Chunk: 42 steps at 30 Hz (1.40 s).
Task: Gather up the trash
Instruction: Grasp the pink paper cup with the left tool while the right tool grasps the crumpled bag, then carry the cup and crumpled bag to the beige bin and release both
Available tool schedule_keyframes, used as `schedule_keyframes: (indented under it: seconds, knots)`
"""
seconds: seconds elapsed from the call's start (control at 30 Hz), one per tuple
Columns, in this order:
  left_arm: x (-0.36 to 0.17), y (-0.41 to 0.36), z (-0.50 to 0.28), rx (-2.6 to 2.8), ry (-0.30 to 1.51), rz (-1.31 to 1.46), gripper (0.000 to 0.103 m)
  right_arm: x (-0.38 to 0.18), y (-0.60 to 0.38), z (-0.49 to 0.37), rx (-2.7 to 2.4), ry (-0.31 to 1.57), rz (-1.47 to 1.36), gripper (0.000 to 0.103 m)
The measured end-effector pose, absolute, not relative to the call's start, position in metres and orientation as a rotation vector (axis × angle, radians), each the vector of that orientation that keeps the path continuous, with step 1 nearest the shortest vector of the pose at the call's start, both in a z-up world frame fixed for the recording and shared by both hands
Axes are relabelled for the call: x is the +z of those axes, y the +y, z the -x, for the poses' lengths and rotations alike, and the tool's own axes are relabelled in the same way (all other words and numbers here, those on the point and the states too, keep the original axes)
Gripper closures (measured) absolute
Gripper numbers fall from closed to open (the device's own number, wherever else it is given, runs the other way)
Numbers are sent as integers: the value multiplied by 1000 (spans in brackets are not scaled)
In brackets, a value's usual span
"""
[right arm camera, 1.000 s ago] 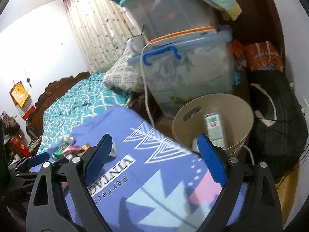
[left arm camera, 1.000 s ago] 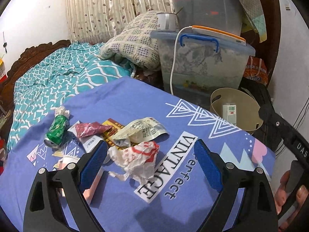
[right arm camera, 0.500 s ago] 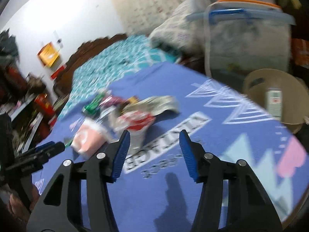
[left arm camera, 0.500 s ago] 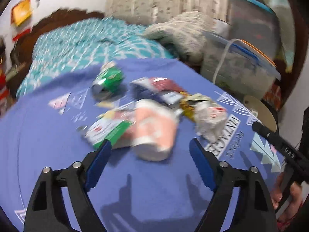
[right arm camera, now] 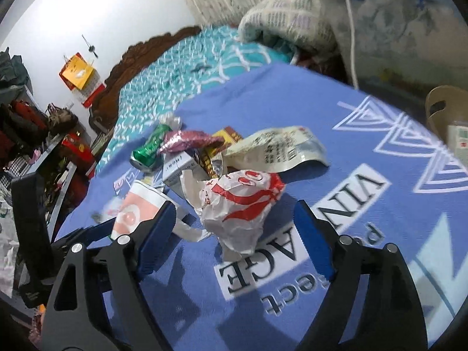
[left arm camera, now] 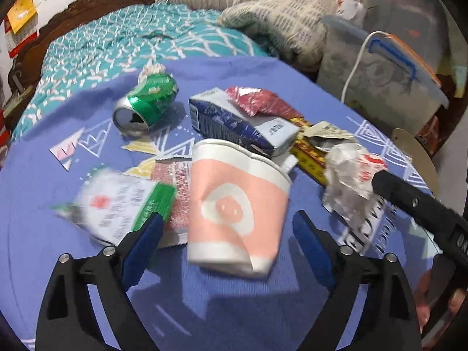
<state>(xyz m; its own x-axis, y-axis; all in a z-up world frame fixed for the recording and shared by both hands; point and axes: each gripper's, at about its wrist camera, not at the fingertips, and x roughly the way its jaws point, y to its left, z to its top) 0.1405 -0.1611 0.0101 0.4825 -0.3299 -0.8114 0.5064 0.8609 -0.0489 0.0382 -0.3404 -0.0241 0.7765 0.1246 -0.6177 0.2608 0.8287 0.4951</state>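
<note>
Left wrist view: the left gripper (left arm camera: 228,237) is seen with its blue-padded jaws spread wide on either side of a crushed pink-and-white paper cup (left arm camera: 237,204), which lies on its side on the purple printed cloth (left arm camera: 58,263); no pad is pressed on it. The right gripper (right arm camera: 234,231) is likewise held wide apart, its jaws having just been opening, with a crumpled white-and-red plastic wrapper (right arm camera: 237,201) framed between them but not gripped.

All trash is gathered in one loose heap on the cloth, noted by size:
- a dark blue and white drink carton (left arm camera: 237,122), flattened, lying behind the cup
- a cream printed paper pouch (right arm camera: 278,149), behind the wrapper
- a white-and-green printed sachet (left arm camera: 120,204), blurred, just left of the cup
- a dented green drink can (left arm camera: 146,105) on its side, open end toward the camera
- a red crinkled foil packet (left arm camera: 260,102) resting on the carton
- a yellow-and-red flat pack (left arm camera: 310,149), partly under the pile

A beige round bin (right arm camera: 444,108) is seen beyond the cloth's far right edge, well apart from the heap. The cup's left flank is crowded by the sachet.
</note>
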Motion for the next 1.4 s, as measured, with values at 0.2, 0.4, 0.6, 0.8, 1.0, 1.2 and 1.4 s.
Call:
schedule_keyframes:
  seconds: [0.2, 0.4, 0.6, 0.8, 1.0, 1.2, 1.4]
  knots:
    - [14, -155, -123, -545, 945, -173, 46, -35, -333, -30, -22, 702, -615, 62]
    - [32, -139, -68, -628, 914, -139, 45, -23, -323, 27, -8, 652, -580, 63]
    - [32, -148, -19, -718, 914, -160, 45, -27, -313, 73, -34, 689, -517, 63]
    - [20, -155, -1, -704, 929, -183, 45, -23, -311, 100, -96, 718, -414, 63]
    - [15, -159, 4, -657, 909, -222, 44, -25, -313, 111, -123, 728, -395, 63]
    - [6, -155, 1, -612, 913, -239, 42, -29, -310, 108, -132, 734, -390, 60]
    - [1, -155, -2, -594, 927, -247, 33, -32, -310, 105, -143, 739, -386, 56]
